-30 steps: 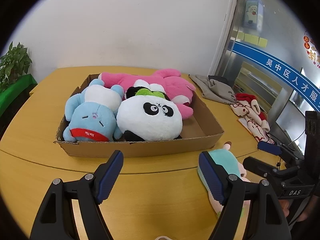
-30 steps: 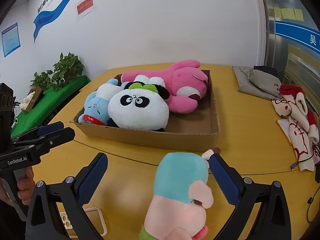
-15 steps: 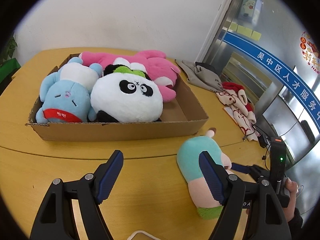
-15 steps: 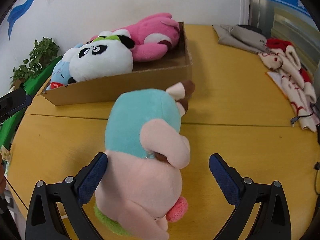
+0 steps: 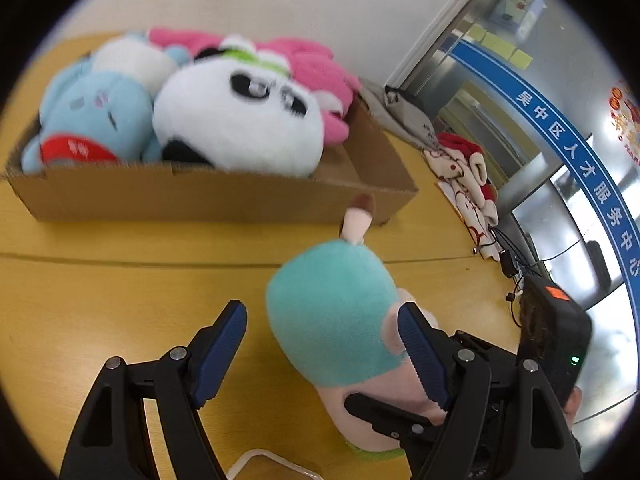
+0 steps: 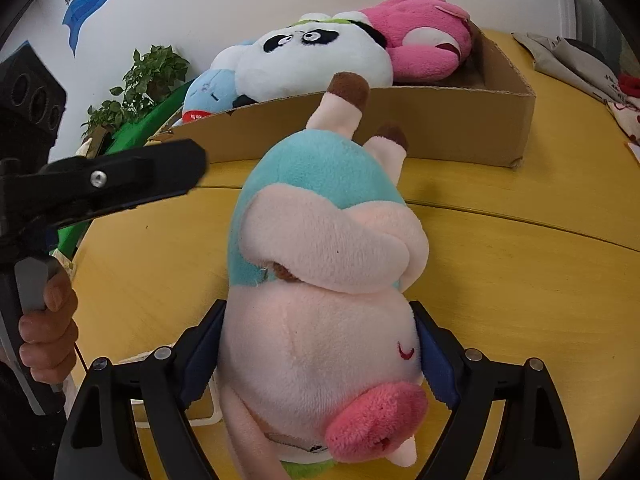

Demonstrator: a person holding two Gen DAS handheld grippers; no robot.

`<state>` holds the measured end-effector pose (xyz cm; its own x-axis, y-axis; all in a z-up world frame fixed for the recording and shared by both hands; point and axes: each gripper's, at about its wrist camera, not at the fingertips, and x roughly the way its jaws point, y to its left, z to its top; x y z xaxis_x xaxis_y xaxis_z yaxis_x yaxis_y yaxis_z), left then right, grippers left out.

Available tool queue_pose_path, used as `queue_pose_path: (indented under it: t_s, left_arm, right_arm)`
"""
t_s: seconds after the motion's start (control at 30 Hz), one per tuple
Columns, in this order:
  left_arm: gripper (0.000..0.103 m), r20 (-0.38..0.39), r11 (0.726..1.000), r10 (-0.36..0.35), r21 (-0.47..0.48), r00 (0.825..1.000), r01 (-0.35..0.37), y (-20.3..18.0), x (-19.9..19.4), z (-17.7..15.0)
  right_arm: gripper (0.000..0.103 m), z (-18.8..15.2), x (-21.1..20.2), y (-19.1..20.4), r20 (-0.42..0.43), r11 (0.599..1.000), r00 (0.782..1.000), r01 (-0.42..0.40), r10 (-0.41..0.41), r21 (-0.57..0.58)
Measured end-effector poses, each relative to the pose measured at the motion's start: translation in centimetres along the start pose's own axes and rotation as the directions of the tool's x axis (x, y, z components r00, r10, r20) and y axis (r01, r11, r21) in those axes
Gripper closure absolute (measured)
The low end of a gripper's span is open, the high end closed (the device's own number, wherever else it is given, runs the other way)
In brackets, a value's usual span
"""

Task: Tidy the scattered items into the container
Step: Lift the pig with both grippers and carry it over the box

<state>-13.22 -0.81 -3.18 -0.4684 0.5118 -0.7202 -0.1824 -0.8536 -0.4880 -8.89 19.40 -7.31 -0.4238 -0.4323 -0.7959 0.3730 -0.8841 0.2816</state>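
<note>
A plush toy with a teal body [image 5: 332, 312] and a pale pink head [image 6: 320, 352] lies on the yellow table in front of the cardboard box [image 5: 200, 196]. My right gripper [image 6: 318, 354] straddles the head. Its jaws are closing, and the pads just reach the fur on both sides with no visible squeeze. My left gripper [image 5: 322, 344] is open over the teal body: the right pad is at the toy's side, the left pad stands apart from it. One left finger [image 6: 132, 178] shows in the right wrist view. The box holds a panda [image 5: 240, 128], a blue plush [image 5: 96, 120] and a pink plush [image 5: 312, 60].
A grey garment [image 5: 404, 116] and a red and white cloth [image 5: 464, 164] lie right of the box, with cables [image 5: 508, 256] near the table edge. A potted plant [image 6: 148, 76] stands beyond the table at left. A hand [image 6: 48, 332] holds the left gripper's handle.
Both grippers have come down onto the plush toy. The right jaws, wide before, now sit narrower around its head. The left gripper has tilted down, with the teal body between its fingers.
</note>
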Motion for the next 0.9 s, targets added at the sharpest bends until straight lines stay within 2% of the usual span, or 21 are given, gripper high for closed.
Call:
queue_pose_path:
  t_s: [0.1,0.17,0.27,0.37,0.5,0.67,0.8,0.9]
  left_arm:
    - [0.023,-0.029,0.992,-0.092,-0.084,0.995,0.089,1.6,1.4,-0.3]
    - [0.017,-0.040,0.977,-0.164,-0.143,0.986,0.156,2.7,2.2,-0.4]
    - [0.016,-0.055,0.937,-0.279,-0.234,0.959,0.259,4.2,3.5,-0.8]
    - [0.016,-0.055,0.906,-0.346,-0.279,0.937,0.318,4.7,4.3,-1.2]
    - [0.016,-0.059,0.913,-0.349,-0.247,0.935,0.325,4.0,4.3,-1.1]
    - [0.030,-0.067,0.937,-0.324,-0.159,0.944,0.310,2.6,2.7,-0.4]
    - [0.030,-0.020,0.947,-0.310,-0.091,0.951,0.307,1.2,0.5,1.1]
    - [0.032,0.019,0.948,-0.314,-0.052,0.949,0.314,0.1,-1.5,2.5]
  right_arm:
    - [0.013,-0.3,0.2,0.5,-0.006,1.000,1.000,0.010,-0.010,-0.012]
    - [0.013,-0.5,0.2,0.4,-0.007,1.000,1.000,0.002,-0.002,-0.008]
    - [0.013,-0.6,0.3,-0.5,-0.018,0.998,0.998,-0.060,0.061,0.030]
    - [0.013,-0.7,0.4,-0.9,-0.022,0.996,0.996,-0.085,0.086,0.033]
    - [0.013,-0.8,0.3,-0.6,-0.022,0.996,0.996,-0.087,0.087,0.018]
    - [0.017,-0.9,-0.4,-1.0,-0.002,0.993,0.994,-0.112,0.112,0.034]
    - [0.018,-0.1,-2.3,-0.4,0.052,0.994,0.992,-0.111,0.111,0.008]
    - [0.018,1.0,-4.3,0.6,0.103,0.995,0.990,-0.093,0.096,-0.031]
